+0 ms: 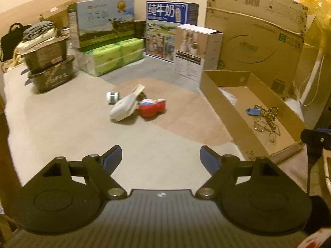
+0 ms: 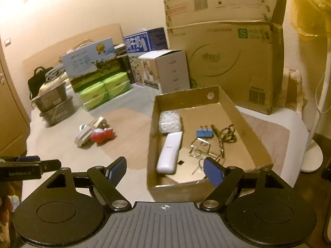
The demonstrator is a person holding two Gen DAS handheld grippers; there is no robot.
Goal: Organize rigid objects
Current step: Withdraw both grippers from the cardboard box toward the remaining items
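Observation:
A small pile lies on the table: a white flat device (image 1: 124, 108) (image 2: 82, 136), a red toy (image 1: 152, 108) (image 2: 102, 135), a small white-green roll (image 1: 112, 97) and a wooden piece (image 1: 138, 89). An open shallow cardboard box (image 1: 215, 97) (image 2: 151, 140) holds a white remote-like case (image 2: 169, 152), a blue binder clip (image 2: 204, 133) (image 1: 253, 111), glasses (image 2: 206, 146) and a bag of white bits (image 2: 170, 121). My left gripper (image 1: 160, 159) is open and empty, short of the pile. My right gripper (image 2: 164, 170) is open and empty at the box's near edge.
Milk cartons (image 1: 103, 23), green tissue packs (image 1: 112, 56), a white carton (image 1: 196, 49) and a large cardboard box (image 2: 225, 62) line the back. Dark stacked tubs (image 1: 49, 70) stand at left. A fan stand (image 2: 316, 136) is at right.

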